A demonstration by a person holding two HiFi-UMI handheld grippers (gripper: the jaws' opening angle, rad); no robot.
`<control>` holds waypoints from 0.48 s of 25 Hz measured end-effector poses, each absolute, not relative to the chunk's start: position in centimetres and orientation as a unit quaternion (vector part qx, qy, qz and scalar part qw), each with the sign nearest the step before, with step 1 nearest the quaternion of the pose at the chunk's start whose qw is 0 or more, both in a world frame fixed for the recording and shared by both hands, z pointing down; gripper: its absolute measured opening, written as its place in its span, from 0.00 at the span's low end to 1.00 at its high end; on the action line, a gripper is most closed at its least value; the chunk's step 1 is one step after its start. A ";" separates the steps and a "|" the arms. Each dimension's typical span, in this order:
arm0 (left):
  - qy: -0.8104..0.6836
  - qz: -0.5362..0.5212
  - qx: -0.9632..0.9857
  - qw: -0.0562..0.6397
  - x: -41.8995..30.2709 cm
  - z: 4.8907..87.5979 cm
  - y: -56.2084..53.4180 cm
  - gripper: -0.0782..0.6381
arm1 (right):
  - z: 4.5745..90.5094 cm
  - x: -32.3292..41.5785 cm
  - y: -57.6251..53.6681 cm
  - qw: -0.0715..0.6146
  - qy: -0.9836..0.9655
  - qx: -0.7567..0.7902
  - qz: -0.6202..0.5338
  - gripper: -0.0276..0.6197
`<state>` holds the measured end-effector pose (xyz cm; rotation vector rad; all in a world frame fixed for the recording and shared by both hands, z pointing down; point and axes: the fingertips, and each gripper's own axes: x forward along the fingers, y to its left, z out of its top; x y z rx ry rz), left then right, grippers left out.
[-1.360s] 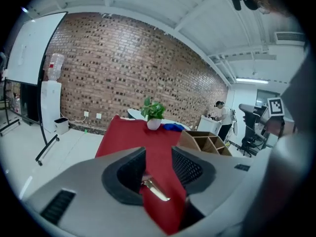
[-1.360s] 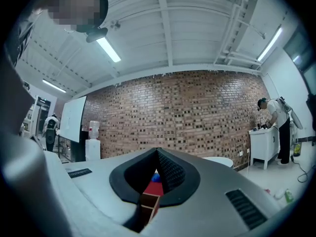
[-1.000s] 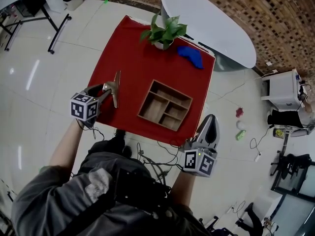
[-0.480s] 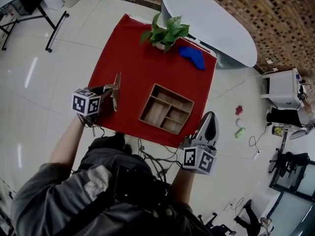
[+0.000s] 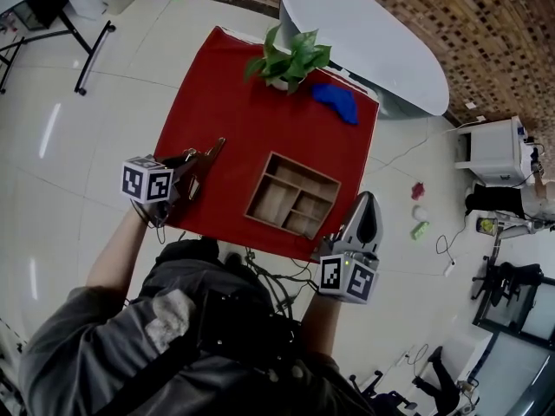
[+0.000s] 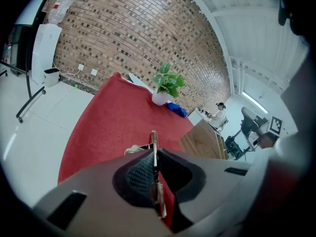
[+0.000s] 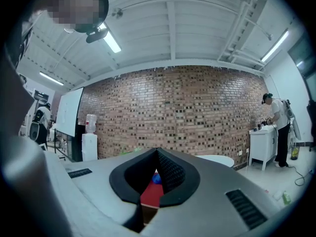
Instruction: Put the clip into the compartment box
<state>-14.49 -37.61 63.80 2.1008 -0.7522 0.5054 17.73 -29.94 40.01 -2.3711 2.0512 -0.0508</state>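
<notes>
**Grasp stage, seen from the head view and both gripper views.** My left tool [image 5: 186, 173], to the left of the compartment box [image 5: 290, 195], has just been closing and now clamps the clip [image 5: 208, 152] edge-on between its pads. The clip's free end juts past the tips towards the box. I cannot tell whether it has cleared the red desk [image 5: 234, 85]. My right tool [image 5: 360, 224], just right of the box and beyond the desk's edge, is clenched on nothing. I judge the pick-up done. What remains is carrying the clip over the box, whose compartments look empty, lowering it into one and releasing.
</notes>
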 end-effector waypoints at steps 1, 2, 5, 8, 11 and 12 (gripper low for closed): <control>-0.296 0.201 0.839 0.410 -14.2 63.7 -37.6 0.14 | 40.1 17.9 -30.0 0.004 0.653 -0.757 -0.016 0.06; -0.294 0.203 0.841 0.406 -14.0 63.6 -37.6 0.13 | 40.1 18.0 -30.0 0.005 0.652 -0.758 -0.015 0.06; -0.292 0.209 0.843 0.401 -13.9 63.6 -37.4 0.13 | 40.0 17.8 -30.1 0.008 0.656 -0.755 -0.016 0.06; -0.293 0.206 0.846 0.394 -13.8 62.8 -37.2 0.13 | 39.8 17.9 -30.3 0.010 0.663 -0.749 -0.016 0.06; -0.287 0.173 0.857 0.392 -13.3 60.5 -36.8 0.13 | 39.8 18.2 -30.3 0.010 0.669 -0.743 -0.014 0.06; -0.283 0.155 0.862 0.392 -13.0 59.4 -36.7 0.13 | 39.7 18.4 -30.4 0.012 0.670 -0.742 -0.013 0.06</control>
